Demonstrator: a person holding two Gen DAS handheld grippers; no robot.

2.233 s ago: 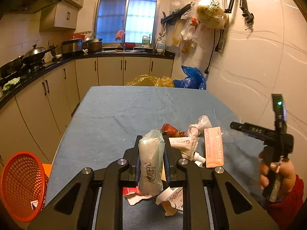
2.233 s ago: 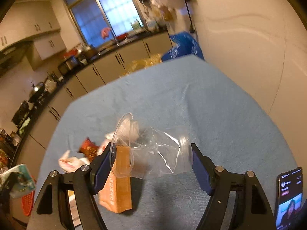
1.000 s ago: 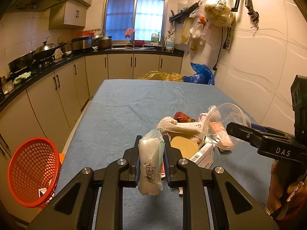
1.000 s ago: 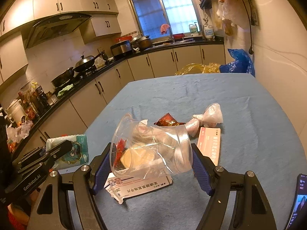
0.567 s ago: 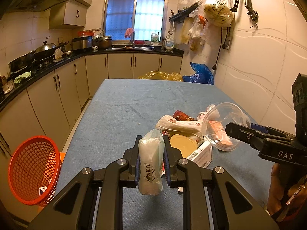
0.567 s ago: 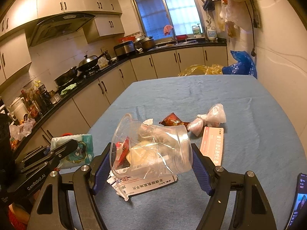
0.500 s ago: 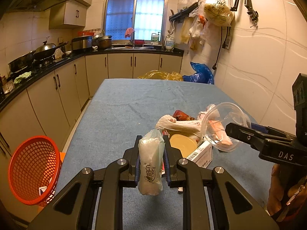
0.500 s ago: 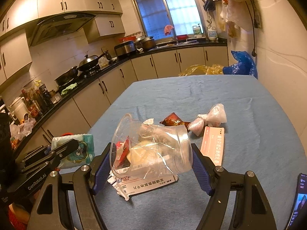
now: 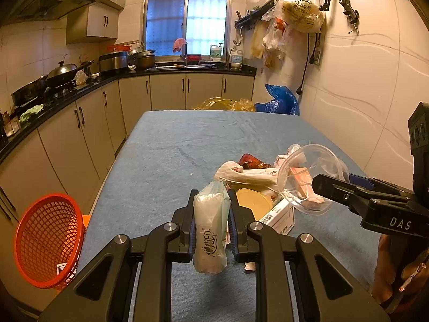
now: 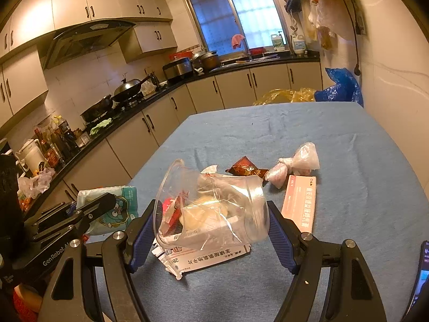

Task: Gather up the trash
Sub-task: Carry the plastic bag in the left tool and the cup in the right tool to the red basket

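Low in the centre of the left wrist view, the left gripper point(image 9: 210, 222) is clamped on a soft white plastic packet printed with dark characters point(image 9: 210, 230), held upright above the blue cloth-covered table point(image 9: 174, 155). At the lower left of that frame an orange-red mesh plastic basket point(image 9: 48, 241) sits off the table's edge, with what looks like a scrap of paper inside, though it is hard to make out. At the right, the right gripper point(image 9: 332, 185) holds a crumpled clear plastic cup point(image 9: 308, 177); in the right wrist view its blue-padded fingers point(image 10: 278, 236) press both sides of that cup point(image 10: 214, 206), tipped on its side in mid-frame. Behind the cup a small heap of litter lies on the table: a white medicine box with printed text point(image 10: 206, 257) underneath, a long pink printed carton point(image 10: 300, 204) to the right, a dark red foil wrapper point(image 10: 246, 170), and a knotted clear plastic bag point(image 10: 300, 161) just beside the carton's far end.
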